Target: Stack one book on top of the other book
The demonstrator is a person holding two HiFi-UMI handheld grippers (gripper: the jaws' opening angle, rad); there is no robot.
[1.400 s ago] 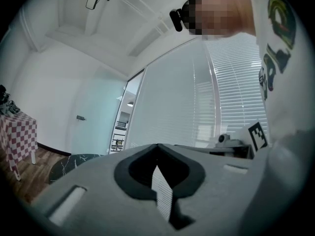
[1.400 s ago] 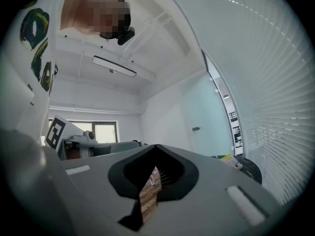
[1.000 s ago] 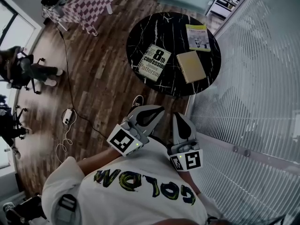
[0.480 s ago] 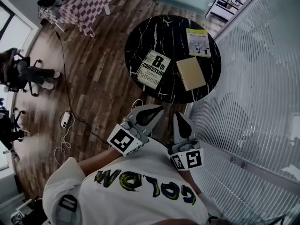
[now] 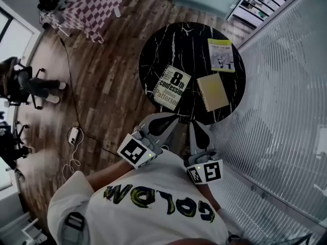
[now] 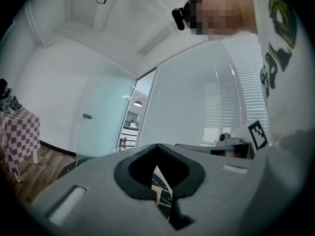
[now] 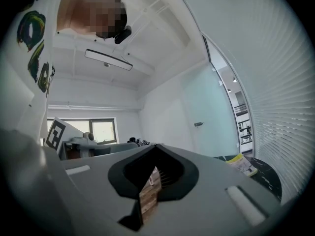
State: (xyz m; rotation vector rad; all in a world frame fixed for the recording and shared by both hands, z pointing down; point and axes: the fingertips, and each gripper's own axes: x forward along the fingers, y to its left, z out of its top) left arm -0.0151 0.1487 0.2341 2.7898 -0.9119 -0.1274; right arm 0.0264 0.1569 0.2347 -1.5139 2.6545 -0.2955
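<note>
Three books lie flat on the round black worktop. None sits on another, so the stacking has not begun. The white "8th confession" book is at the near left side. A plain tan book lies just to its right, not touching it. A yellow-green book lies farther away on the right. They are spread out with bare space between them, so each one can be picked up alone.

The left gripper and the right gripper are side by side, close to the person's white shirt. Their tips are right by the worktop's near edge, but not over any book. Both point flat toward the worktop. Both have their jaws squeezed together with nothing in them, and only a thin slit shows between the jaws. I think they are closed because there is nothing to hold yet.

To lift a book, one gripper will need to open and slide onto a book's edge. The tan book and the "8th confession" book are closest, so they look like the easy pair to stack.
</note>
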